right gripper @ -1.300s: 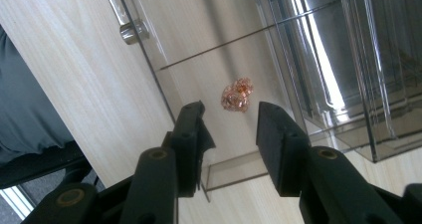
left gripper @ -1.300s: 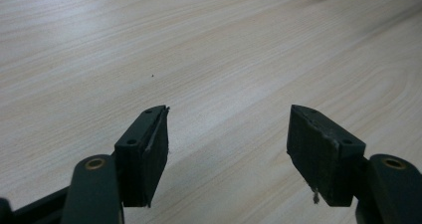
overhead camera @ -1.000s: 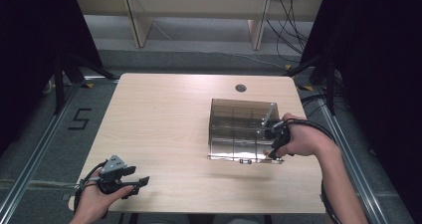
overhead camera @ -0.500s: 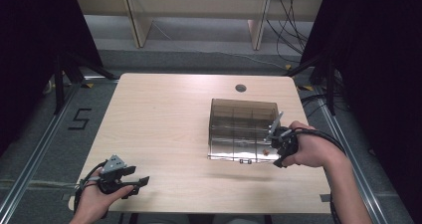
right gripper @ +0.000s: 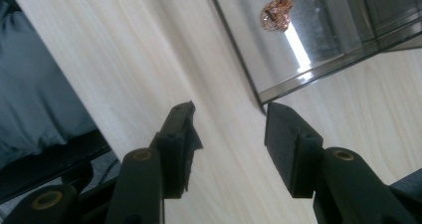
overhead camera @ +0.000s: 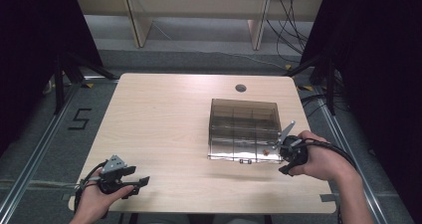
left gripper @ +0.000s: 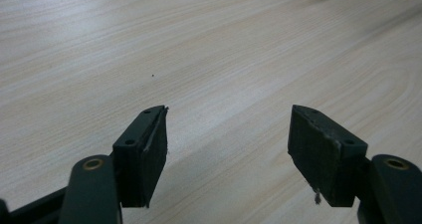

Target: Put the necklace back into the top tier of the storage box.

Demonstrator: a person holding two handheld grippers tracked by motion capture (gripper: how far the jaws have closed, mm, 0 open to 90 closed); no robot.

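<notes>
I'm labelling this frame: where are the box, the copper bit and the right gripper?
Box (overhead camera: 244, 115), high view, lid.
Copper bit (right gripper: 277, 12), right gripper view, its middle.
Right gripper (right gripper: 230, 119), right gripper view, between its fingertips.

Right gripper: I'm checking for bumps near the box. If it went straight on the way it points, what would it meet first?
Probably the near corner of the clear compartment box. The right gripper stands open with nothing between its jaws, over bare table, the corner just ahead; depth is unclear.
</notes>
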